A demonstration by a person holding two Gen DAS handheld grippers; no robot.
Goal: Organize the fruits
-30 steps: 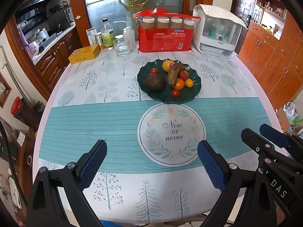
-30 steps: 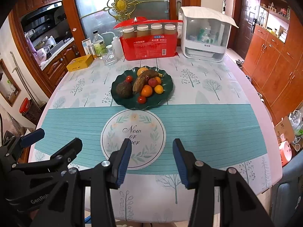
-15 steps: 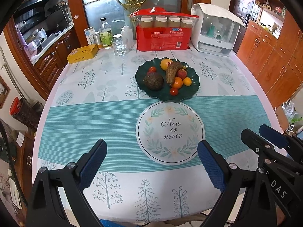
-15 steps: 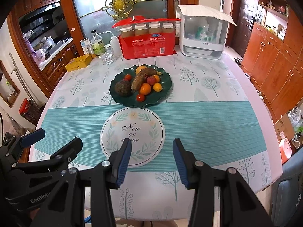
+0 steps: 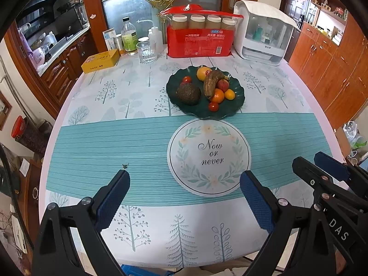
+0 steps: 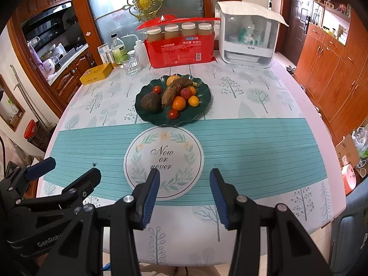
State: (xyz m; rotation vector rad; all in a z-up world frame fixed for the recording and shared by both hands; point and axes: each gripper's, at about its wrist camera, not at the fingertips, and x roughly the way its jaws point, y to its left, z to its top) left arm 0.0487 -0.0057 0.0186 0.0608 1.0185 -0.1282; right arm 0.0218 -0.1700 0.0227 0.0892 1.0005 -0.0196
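Hovering over the near edge of the table point(image 5: 142, 105), the left gripper point(image 5: 184, 184) has its jaws spread wide with nothing between them. Right gripper point(image 6: 184, 184) is alongside, jaws parted more narrowly, also empty. All fruit sits on the dark green plate point(image 6: 202, 105) past the round "Now or never" mat point(image 6: 163, 161): a browned banana point(image 6: 172, 89), an avocado point(image 6: 150, 102), an orange point(image 6: 179, 103), a tomato point(image 6: 173, 114). Both grippers are well apart from the plate
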